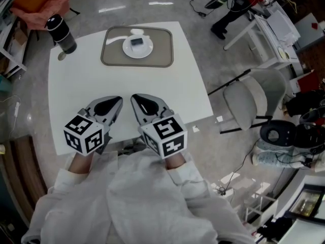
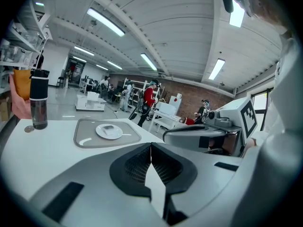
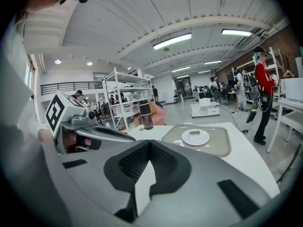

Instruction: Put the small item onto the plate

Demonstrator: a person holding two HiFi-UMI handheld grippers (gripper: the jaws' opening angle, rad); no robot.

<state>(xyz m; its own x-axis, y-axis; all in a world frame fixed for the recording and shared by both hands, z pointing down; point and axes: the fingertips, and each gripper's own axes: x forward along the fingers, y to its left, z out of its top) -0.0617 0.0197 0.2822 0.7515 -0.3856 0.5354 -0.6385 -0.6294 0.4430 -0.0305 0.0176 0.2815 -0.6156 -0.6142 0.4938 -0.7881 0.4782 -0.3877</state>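
A small grey item (image 1: pixel 137 41) lies on a white plate (image 1: pixel 137 50) that stands on a beige tray (image 1: pixel 111 55) at the far side of the white table (image 1: pixel 188 90). Both grippers hover side by side over the table's near edge, well short of the tray. My left gripper (image 1: pixel 118 101) is shut with nothing in it, and so is my right gripper (image 1: pixel 135 99). The left gripper view shows its jaws (image 2: pixel 151 148) closed, with the plate (image 2: pixel 109 131) ahead to the left. In the right gripper view the closed jaws (image 3: pixel 150 145) point toward the plate (image 3: pixel 195 137).
A dark bottle (image 1: pixel 62 33) stands at the table's far left corner, beside a pink seat (image 1: pixel 40 1). A grey chair (image 1: pixel 249 103) stands to the right of the table. People and shelving stand in the background (image 3: pixel 262 86).
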